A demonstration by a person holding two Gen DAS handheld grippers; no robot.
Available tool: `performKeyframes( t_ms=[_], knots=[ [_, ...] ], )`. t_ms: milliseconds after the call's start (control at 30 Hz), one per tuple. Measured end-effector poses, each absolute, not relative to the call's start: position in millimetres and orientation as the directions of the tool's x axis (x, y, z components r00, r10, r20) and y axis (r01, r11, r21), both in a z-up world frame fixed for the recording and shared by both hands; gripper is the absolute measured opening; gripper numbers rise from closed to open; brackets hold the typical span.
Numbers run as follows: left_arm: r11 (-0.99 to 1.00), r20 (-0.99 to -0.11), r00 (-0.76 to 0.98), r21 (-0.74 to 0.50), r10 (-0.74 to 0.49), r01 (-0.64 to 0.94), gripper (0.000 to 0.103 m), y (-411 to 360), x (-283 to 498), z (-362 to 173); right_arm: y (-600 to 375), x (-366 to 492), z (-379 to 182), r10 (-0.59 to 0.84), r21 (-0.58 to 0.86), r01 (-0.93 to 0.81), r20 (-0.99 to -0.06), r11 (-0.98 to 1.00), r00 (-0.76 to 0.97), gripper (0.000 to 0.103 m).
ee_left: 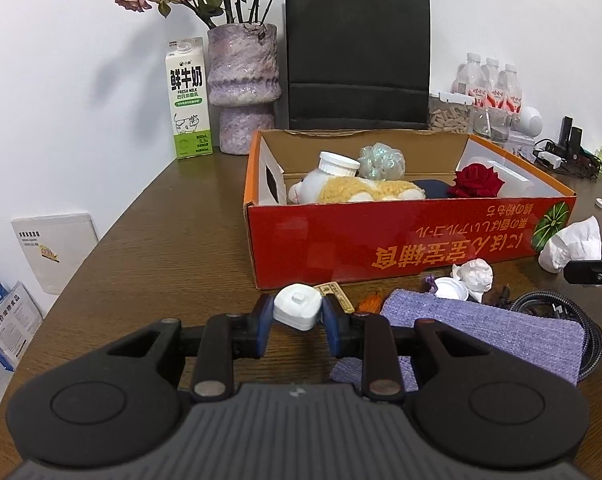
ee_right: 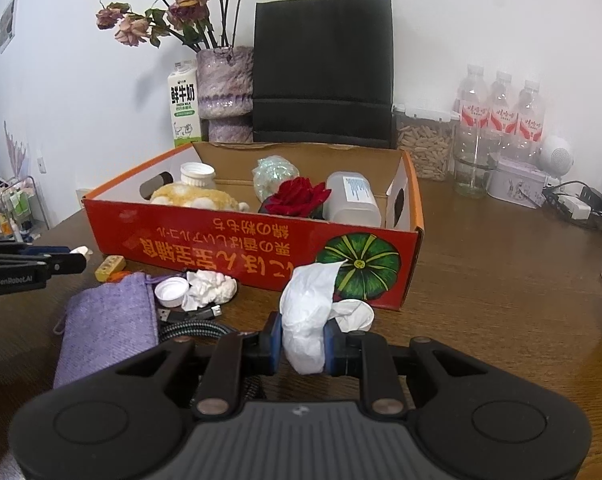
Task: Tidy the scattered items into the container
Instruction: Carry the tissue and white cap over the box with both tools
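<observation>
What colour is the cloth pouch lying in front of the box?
Lilac purple; the cloth pouch shows best in the right wrist view.

I count one red cardboard box (ee_right: 205,240), three water bottles (ee_right: 499,100) far right, two crumpled tissues (ee_right: 211,286), one purple pouch (ee_right: 105,328), one milk carton (ee_left: 188,100), one black bag (ee_right: 323,68).

On your desk (ee_left: 173,240) the cardboard box (ee_left: 401,240) sits centre, holding a plush toy (ee_left: 361,192), a jar (ee_left: 337,165) and a rose (ee_left: 477,180). Behind it stand a paper bag (ee_left: 357,56), with a vase (ee_left: 243,88) and milk carton (ee_left: 188,100) to its left. Near you, before the box, lie a cloth pouch (ee_right: 105,320), a cap (ee_right: 171,291) and crumpled tissue (ee_right: 209,290).
</observation>
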State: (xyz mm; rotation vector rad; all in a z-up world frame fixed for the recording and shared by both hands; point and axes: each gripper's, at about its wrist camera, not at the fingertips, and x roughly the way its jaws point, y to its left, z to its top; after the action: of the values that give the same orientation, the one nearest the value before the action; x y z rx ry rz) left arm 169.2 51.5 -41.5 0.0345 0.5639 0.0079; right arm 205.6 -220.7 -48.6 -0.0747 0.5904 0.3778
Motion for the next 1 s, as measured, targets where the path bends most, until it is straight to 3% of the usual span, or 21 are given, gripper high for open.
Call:
performKeyframes(
  t_ms=[367, 1000],
  knots=[
    [1.000, -0.506, 0.862, 0.009, 0.021, -0.019, 0.028, 45, 162, -31, -216, 198, -39, 0.344, 0.059, -0.370, -0.524, 0.927, 0.779, 0.019],
    [0.998, -0.400, 0.915, -0.019, -0.058, 0.055, 0.028, -5, 211, 45, -173, 239, 33, 0.390, 0.024, -0.416, -0.400, 0.909, 0.829, 0.019]
  ],
)
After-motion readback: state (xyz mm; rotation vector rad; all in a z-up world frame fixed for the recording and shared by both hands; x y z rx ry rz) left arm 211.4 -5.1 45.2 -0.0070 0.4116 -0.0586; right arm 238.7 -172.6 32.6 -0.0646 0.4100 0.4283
